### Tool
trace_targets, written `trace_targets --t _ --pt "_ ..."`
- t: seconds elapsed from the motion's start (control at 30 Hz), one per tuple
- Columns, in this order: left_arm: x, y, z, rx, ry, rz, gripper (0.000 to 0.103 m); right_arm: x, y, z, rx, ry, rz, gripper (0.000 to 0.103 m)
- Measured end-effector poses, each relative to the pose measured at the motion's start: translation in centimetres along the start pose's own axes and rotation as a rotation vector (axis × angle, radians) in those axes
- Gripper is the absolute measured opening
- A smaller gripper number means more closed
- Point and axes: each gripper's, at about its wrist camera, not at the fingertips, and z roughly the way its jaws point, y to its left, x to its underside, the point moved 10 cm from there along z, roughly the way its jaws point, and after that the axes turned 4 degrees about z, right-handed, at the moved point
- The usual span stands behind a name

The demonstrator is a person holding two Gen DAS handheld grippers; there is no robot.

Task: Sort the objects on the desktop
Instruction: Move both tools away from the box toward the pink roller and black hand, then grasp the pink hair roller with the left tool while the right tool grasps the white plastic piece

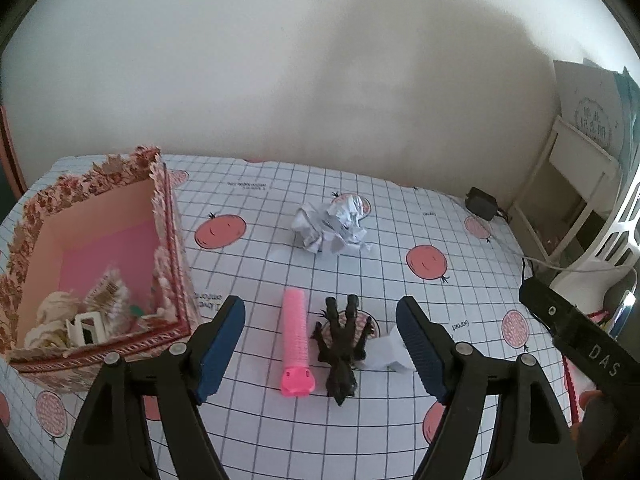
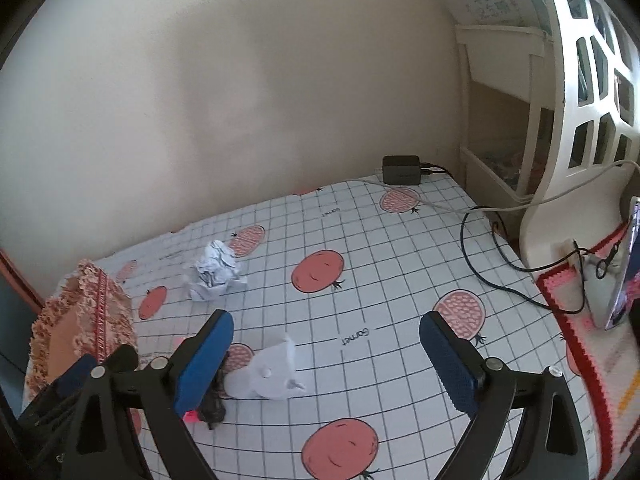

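A pink hair roller (image 1: 295, 344) and a black claw clip (image 1: 342, 344) lie side by side on the checked tablecloth (image 1: 400, 216). My left gripper (image 1: 320, 304) hangs open just above them, a blue pad on either side. A folded scrap of white paper (image 2: 272, 376) lies right of the clip, between the wide-open fingers of my right gripper (image 2: 326, 318); the pads do not touch it. A crumpled paper ball (image 1: 330, 226) sits farther back. The lace-trimmed pink box (image 1: 168, 248) stands at the left and holds a white clip and cream items.
A black charger (image 2: 401, 170) with cables (image 2: 480, 264) sits at the far right corner by the wall. On the right edge are a white lattice chair back (image 2: 592, 80), a crocheted mat (image 2: 592, 340) and a propped phone (image 2: 624, 272).
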Motion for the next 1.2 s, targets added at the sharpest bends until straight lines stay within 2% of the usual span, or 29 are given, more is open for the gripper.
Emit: trace_targets --t 0.23,0.4,0.6,0.83,1.07,1.2 --pt "-0.3 0.0 0.3 -0.03 -0.035 0.004 0.081 0.0 -0.4 0.5 0.069 -0.048 -0.086 0.098" --pt "-0.2 0.0 0.8 -0.041 -0.037 0.017 0.081 0.5 0.0 1.4 0.025 -0.016 -0.082 0.101" --pt "0.8 0.3 2.1 -0.036 0.03 0.014 0.081 1.4 0.3 2.5 0.001 0.029 -0.082 0.103" --pt "1.6 1.2 3.1 0.001 0.075 -0.032 0.081 1.4 0.7 2.7 -0.038 0.012 -0.038 0.103" --pt "2.5 1.5 4.3 0.034 0.12 -0.055 0.081 3.2 1.9 4.1 -0.125 0.101 -0.022 0.103" --pt "3.4 1.7 5.3 0.036 0.156 -0.057 0.081 4.1 1.9 4.7 -0.136 0.135 -0.003 0.103"
